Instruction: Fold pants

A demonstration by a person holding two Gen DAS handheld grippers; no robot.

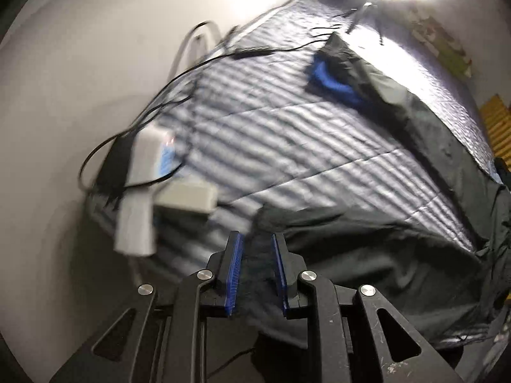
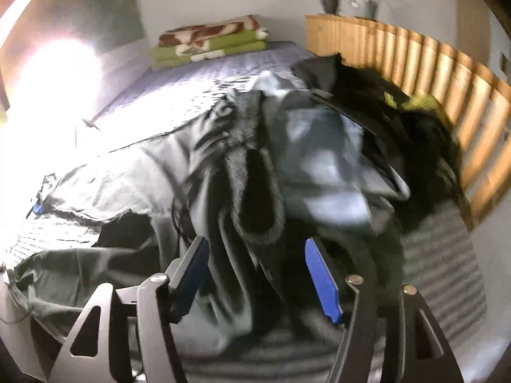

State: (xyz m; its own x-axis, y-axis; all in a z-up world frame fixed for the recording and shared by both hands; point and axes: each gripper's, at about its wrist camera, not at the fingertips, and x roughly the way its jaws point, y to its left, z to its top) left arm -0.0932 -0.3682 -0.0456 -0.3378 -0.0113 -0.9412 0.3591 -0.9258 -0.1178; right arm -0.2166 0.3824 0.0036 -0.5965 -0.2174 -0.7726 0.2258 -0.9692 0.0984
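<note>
Dark grey-green pants (image 1: 383, 239) lie spread on the striped quilt (image 1: 255, 127), one leg running up to a blue-lined end (image 1: 332, 79). My left gripper (image 1: 256, 236) points down at the near pants edge. Its blue pads (image 1: 234, 271) stand a narrow gap apart, with dark cloth lying between them and not pinched. In the right wrist view the pants (image 2: 127, 175) stretch left from a bunched heap of cloth (image 2: 255, 159). My right gripper (image 2: 255, 241) hangs wide open just above that heap, with folds showing between its fingers but nothing gripped. The view is motion-blurred.
White devices (image 1: 150, 159), a grey box (image 1: 188, 196) and black cables lie at the bed's left edge. A light blue-grey garment (image 2: 325, 166) and black clothes (image 2: 399, 121) are piled by a wooden slatted rail (image 2: 447, 73). Folded green and brown blankets (image 2: 210, 44) sit at the far end.
</note>
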